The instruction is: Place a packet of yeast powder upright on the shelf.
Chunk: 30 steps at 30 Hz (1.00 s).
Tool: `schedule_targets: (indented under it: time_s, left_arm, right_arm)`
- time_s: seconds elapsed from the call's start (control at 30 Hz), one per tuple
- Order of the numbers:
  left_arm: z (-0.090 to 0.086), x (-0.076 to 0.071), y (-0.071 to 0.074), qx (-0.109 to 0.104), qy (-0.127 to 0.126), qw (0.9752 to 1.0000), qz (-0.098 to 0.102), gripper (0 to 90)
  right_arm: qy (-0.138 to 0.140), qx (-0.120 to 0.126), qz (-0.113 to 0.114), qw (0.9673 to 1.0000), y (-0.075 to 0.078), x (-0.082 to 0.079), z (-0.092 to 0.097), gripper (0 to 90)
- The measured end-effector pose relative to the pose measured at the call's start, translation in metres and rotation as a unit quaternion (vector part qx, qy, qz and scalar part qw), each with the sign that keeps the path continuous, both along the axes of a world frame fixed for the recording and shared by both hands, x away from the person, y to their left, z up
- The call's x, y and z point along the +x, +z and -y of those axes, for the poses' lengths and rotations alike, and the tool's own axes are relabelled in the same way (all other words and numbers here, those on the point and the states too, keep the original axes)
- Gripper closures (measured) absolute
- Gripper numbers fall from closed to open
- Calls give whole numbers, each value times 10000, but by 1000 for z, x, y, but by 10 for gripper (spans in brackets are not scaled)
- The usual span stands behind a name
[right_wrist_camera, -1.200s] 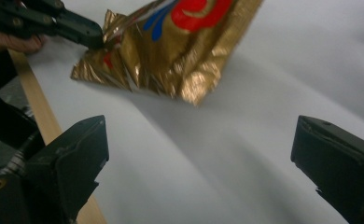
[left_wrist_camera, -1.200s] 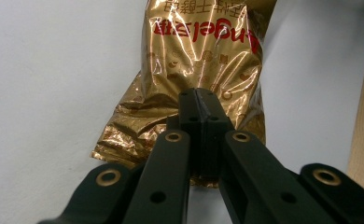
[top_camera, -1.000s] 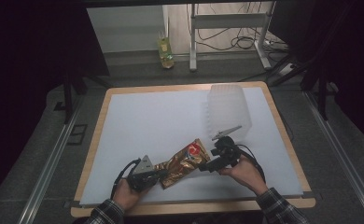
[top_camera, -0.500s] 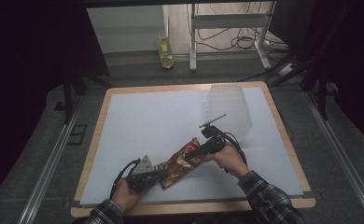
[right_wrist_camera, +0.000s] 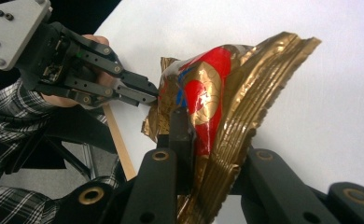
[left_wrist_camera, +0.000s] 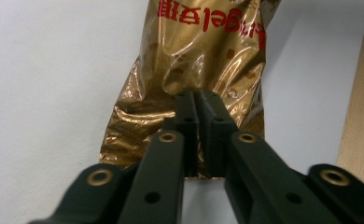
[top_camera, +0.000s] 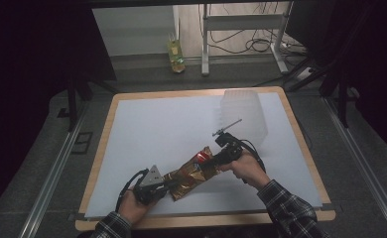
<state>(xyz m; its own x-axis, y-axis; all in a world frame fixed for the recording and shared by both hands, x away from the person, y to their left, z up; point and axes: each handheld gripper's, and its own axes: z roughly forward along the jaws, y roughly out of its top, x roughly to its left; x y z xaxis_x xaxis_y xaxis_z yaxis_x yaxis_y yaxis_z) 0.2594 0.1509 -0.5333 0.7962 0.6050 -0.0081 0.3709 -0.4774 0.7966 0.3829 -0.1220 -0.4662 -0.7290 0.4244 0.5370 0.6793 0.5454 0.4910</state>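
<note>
Snack bag (top_camera: 194, 172) pinched endwise between left claw (top_camera: 167, 184) and right claw (top_camera: 212, 160).

Dim high view, dark surroundings, brighter gripper views, foil glare, blurred near fingers

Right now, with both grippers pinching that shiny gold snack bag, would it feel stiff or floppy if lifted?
Probably floppy: the gold snack bag is creased and crumpled foil that buckles where the left gripper pinches one end. Likely light for its size, as it looks puffy rather than packed. The glossy film may be slippery, though the right gripper clamps a ridged seam, which should help.
</note>
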Motion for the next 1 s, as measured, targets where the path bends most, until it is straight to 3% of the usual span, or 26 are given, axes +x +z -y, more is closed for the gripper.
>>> schedule_targets:
  time_s: [0.23, 0.43, 0.63, 0.77, 1.0]
  left_arm:
    - [-4, 0, 4, -132, 176, 9997, 116, 716]
    - [-4, -1, 6, -152, 242, 9993, 236, 579]
    - [-3, 1, 5, -163, 278, 9991, 272, 423]
    - [-3, 2, 4, -190, 255, 9990, 327, 307]
    - [-4, 5, 4, -309, 303, 9987, 257, 173]
  right_arm:
    - [12, 57, 326, 9995, 17, -1, 8, 803]
    - [-12, -36, 670, 9977, 31, -2, 15, 804]
    - [87, -178, 1097, 9938, 44, -2, 18, 804]
    - [144, -247, 1272, 9915, 53, -2, 20, 804]
    - [252, -322, 1555, 9870, 65, -2, 25, 804]
